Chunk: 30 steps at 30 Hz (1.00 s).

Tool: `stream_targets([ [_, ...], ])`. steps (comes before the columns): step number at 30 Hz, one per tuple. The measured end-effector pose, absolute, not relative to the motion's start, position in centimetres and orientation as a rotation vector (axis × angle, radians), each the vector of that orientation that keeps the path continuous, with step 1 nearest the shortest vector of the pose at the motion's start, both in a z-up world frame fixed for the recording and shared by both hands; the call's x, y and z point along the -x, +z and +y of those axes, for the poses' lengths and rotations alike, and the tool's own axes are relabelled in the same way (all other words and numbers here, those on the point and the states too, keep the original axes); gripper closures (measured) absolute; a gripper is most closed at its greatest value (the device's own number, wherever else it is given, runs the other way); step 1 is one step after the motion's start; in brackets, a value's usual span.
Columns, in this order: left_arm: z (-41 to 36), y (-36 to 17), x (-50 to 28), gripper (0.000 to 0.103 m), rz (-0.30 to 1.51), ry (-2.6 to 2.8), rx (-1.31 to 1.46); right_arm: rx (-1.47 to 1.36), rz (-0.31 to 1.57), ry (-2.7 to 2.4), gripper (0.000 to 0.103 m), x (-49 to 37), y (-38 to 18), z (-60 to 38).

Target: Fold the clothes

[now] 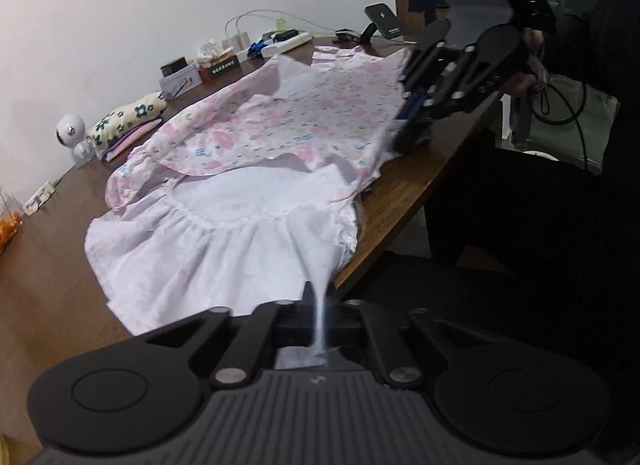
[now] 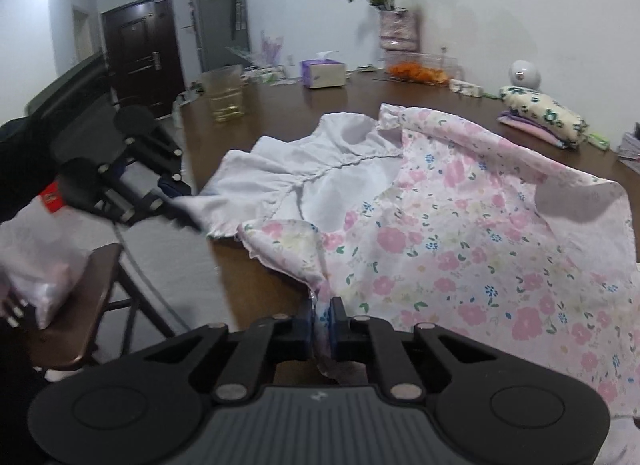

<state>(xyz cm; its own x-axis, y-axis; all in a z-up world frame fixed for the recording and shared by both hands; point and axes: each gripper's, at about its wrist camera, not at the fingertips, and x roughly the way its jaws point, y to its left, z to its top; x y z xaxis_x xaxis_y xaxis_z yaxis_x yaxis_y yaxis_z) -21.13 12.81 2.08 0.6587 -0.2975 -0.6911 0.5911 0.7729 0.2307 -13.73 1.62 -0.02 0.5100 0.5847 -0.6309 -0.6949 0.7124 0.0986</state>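
A pink floral dress (image 1: 280,117) (image 2: 460,245) lies spread on the brown wooden table (image 1: 404,189) (image 2: 280,105), its white underside (image 1: 224,241) (image 2: 304,169) turned up at the skirt end. My left gripper (image 1: 320,305) is shut on a pinch of the white hem at the table's near edge. In the right wrist view the left gripper (image 2: 176,205) shows at the left, with white cloth stretched to it. My right gripper (image 2: 322,317) is shut on a fold of the floral edge; from the left wrist view the right gripper (image 1: 412,133) sits at the dress's far right side.
Folded clothes (image 1: 128,121) (image 2: 544,117) are stacked by the wall beside a small white round device (image 1: 71,131). A tissue box (image 2: 323,73), a glass jar (image 2: 226,95) and a flower vase (image 2: 398,31) stand farther back. A wooden chair (image 2: 80,305) with a plastic bag stands off the table edge.
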Motion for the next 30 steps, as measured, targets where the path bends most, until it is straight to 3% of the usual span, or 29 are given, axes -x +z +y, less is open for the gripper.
stream_targets([
  [9, 18.0, 8.6, 12.7, 0.101, 0.595, -0.497, -0.371, 0.115, 0.709, 0.864, 0.097, 7.4, 4.3, 0.4],
  [12, 18.4, 7.4, 8.0, 0.099, 0.641, -0.411, -0.332, 0.102, 0.733, 0.715, 0.085, 3.1, 4.5, 0.4],
  [14, 18.4, 6.1, 5.9, 0.095, 0.686, -0.328, -0.328, 0.149, 0.714, 0.587, 0.084, 1.8, 4.7, 0.2],
  [16, 18.9, 5.6, 6.0, 0.084, 0.695, -0.278, -0.317, 0.192, 0.640, 0.540, 0.080, 3.7, 6.0, -1.0],
  [17, 19.6, 5.8, 6.7, 0.077, 0.679, -0.263, -0.287, 0.200, 0.604, 0.541, 0.063, 5.4, 6.8, -2.2],
  [18, 20.3, 6.3, 7.6, 0.061, 0.656, -0.230, -0.257, 0.208, 0.567, 0.541, 0.053, 7.2, 7.5, -3.4],
  [19, 20.9, 6.8, 8.6, 0.057, 0.630, -0.191, -0.227, 0.225, 0.541, 0.530, 0.040, 9.6, 8.0, -4.8],
  [20, 21.3, 7.4, 9.7, 0.057, 0.604, -0.157, -0.210, 0.242, 0.537, 0.521, 0.037, 11.6, 8.2, -5.9],
  [23, 20.7, 8.6, 12.6, 0.049, 0.541, -0.149, -0.165, 0.250, 0.654, 0.456, 0.036, 16.3, 6.8, -9.3],
  [25, 19.3, 8.1, 13.2, 0.037, 0.532, -0.195, -0.149, 0.237, 0.704, 0.431, 0.036, 18.3, 5.4, -10.2],
  [30, 15.8, 4.7, 10.5, 0.038, 0.604, -0.246, -0.161, 0.260, 0.711, 0.452, 0.036, 20.2, 2.9, -9.3],
])
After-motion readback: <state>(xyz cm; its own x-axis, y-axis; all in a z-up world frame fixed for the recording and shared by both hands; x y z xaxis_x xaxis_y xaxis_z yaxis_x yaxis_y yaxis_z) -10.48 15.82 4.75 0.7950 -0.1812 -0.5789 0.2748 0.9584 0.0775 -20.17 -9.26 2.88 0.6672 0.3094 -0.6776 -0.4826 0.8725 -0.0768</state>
